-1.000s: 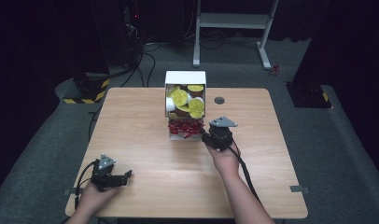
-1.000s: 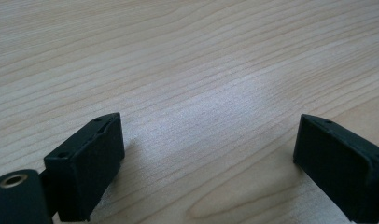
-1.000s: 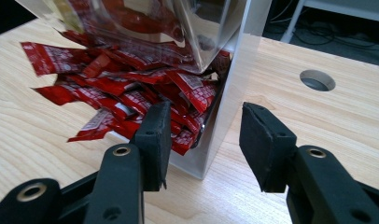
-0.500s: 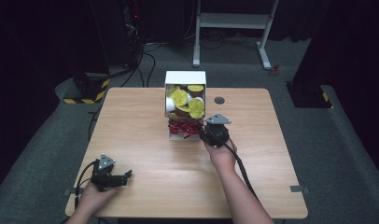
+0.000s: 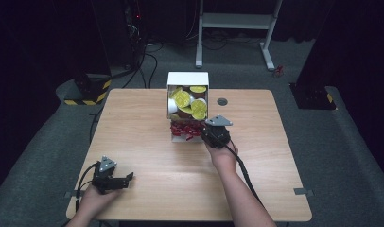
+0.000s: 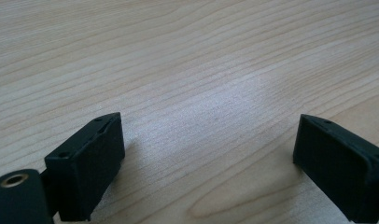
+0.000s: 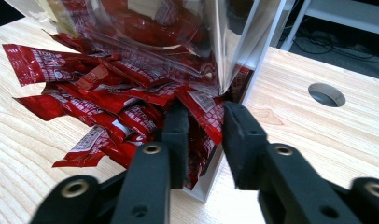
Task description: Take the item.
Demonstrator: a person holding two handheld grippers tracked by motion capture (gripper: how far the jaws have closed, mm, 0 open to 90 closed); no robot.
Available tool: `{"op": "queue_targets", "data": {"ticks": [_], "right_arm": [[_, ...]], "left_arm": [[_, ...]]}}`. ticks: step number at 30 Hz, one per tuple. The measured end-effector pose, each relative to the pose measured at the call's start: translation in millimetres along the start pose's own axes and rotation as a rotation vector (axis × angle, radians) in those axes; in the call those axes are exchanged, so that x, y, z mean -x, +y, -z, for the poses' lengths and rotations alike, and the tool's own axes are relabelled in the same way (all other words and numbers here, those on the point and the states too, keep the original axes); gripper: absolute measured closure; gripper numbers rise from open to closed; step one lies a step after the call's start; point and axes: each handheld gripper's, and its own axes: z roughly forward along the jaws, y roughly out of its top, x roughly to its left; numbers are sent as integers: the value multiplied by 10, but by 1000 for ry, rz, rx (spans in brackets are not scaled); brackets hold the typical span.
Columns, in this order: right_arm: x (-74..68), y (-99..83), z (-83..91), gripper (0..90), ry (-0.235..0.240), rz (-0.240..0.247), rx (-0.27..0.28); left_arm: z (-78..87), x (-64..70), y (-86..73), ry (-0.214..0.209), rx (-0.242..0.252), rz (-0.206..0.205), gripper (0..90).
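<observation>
Right gripper (image 7: 201, 126) closing on 1 red sachet (image 7: 204, 112) at the dispenser box's (image 5: 187, 80) bottom outlet, mid-bench (image 5: 147, 113) — positioned to draw it out; left gripper (image 6: 208, 154) rests open, empty — clear of the work.

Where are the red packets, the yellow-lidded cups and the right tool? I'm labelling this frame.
red packets (image 7: 108, 100): right gripper view, middle of the pile.
yellow-lidded cups (image 5: 182, 98): high view, one yellow lid.
right tool (image 7: 201, 128): right gripper view, midway between its tips.

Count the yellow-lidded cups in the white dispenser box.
4 show in the high view: one at the back right, one in the middle, one at the front right, one part-hidden at the back left. More may lie underneath.
</observation>
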Motion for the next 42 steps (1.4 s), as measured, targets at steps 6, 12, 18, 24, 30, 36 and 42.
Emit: {"op": "queue_targets", "data": {"ticks": [6,12,18,24,30,36,42], "right_arm": [[42,0,10,832,1,-6,-18],[46,-3,31,855,5,11,-14],[19,-42,122,877,-2,38,6],[41,-60,187,870,4,32,16],[38,-29,172,753,-2,25,24],[18,9,137,700,-5,21,23],[3,20,114,784,2,30,11]], "left_arm": [[0,1,0,0,0,1,92],[-1,4,-1,-2,0,5,93],[1,3,-2,0,1,1,95],[1,3,-3,0,2,2,96],[1,3,-3,0,2,2,96],[-3,0,2,1,2,-2,96],[-2,1,1,-1,2,1,97]]}}
